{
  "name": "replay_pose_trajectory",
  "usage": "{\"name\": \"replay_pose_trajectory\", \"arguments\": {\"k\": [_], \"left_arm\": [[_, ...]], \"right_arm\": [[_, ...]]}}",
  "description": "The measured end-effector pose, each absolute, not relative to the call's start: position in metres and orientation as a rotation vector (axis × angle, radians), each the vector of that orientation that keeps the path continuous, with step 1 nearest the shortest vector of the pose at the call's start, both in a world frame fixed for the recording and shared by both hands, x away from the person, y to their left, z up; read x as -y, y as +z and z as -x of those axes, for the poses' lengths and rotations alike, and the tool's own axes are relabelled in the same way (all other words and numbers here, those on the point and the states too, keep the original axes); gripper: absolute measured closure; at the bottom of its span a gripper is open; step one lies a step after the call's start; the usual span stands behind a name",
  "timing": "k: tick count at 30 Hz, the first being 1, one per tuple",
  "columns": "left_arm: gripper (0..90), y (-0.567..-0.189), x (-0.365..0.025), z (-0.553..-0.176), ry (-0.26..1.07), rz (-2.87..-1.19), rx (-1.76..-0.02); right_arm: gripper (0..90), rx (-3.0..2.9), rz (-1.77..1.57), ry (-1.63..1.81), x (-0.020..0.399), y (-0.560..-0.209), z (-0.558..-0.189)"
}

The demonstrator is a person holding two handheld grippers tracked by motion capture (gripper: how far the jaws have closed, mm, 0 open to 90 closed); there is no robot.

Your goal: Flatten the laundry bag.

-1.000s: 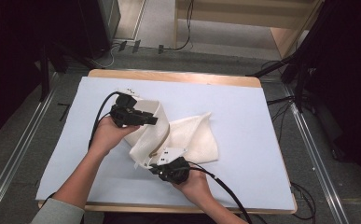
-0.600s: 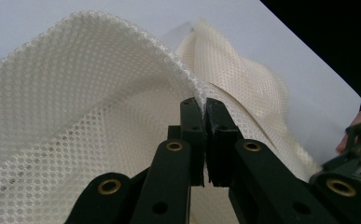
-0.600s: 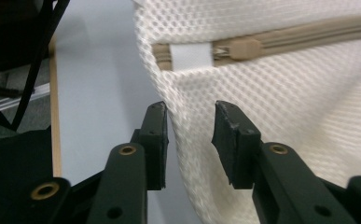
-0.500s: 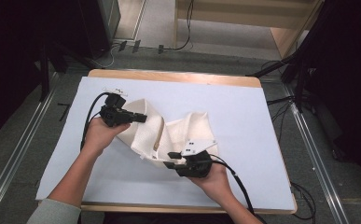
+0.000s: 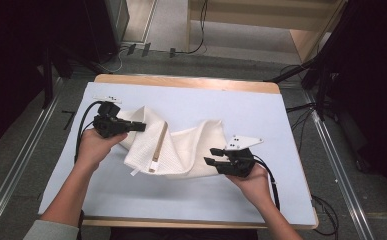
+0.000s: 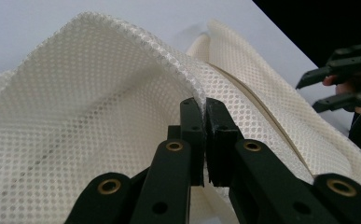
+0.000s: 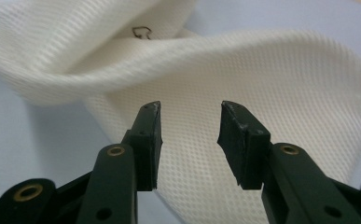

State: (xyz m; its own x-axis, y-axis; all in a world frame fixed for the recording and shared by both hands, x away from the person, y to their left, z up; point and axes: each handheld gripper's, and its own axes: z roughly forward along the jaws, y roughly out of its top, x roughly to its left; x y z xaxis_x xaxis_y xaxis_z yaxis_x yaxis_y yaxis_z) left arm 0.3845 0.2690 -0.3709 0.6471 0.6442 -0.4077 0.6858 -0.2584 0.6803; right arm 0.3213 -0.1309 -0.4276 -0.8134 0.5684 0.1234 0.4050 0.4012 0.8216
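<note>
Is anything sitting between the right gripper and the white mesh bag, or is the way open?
Nothing visible. The right gripper has its jaws apart, aimed at the white mesh bag, with open space between them. The left gripper is clamped on the bag's far edge, off that path.

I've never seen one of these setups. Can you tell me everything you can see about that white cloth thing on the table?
The mesh bag is cream-white netting with fine holes and a tan zipper strip. It lies crumpled and partly lifted on the light blue table. The left gripper pinches a raised fold of it; the right gripper is open at its other end.
</note>
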Motion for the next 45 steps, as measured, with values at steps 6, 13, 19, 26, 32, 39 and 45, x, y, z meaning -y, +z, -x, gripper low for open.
{"name": "replay_pose_trajectory", "arguments": {"k": [6, 13, 19, 26, 32, 39, 45], "left_arm": [[88.5, -0.369, -0.287, -0.372, -0.037, -1.946, -1.064], [88.4, -0.371, -0.308, -0.362, -0.032, -1.922, -1.104], [88.4, -0.372, -0.323, -0.356, -0.023, -1.9, -1.137], [88.3, -0.376, -0.345, -0.353, -0.015, -1.878, -1.195], [88.2, -0.381, -0.361, -0.351, -0.006, -1.863, -1.242], [88.0, -0.383, -0.37, -0.349, -0.002, -1.829, -1.262], [87.8, -0.383, -0.368, -0.349, -0.002, -1.832, -1.257]], "right_arm": [[57.0, -2.466, -1.005, 1.308, 0.142, -0.439, -0.342], [51.5, -2.379, -1.139, 1.292, 0.158, -0.446, -0.36], [48.6, -2.349, -1.151, 1.305, 0.168, -0.442, -0.364], [74.2, -2.365, -1.151, 1.393, 0.192, -0.428, -0.36], [83.2, -2.347, -1.202, 1.411, 0.205, -0.425, -0.362], [67.3, -2.366, -1.22, 1.358, 0.189, -0.442, -0.377], [56.7, -2.413, -1.256, 1.301, 0.177, -0.46, -0.395]]}}
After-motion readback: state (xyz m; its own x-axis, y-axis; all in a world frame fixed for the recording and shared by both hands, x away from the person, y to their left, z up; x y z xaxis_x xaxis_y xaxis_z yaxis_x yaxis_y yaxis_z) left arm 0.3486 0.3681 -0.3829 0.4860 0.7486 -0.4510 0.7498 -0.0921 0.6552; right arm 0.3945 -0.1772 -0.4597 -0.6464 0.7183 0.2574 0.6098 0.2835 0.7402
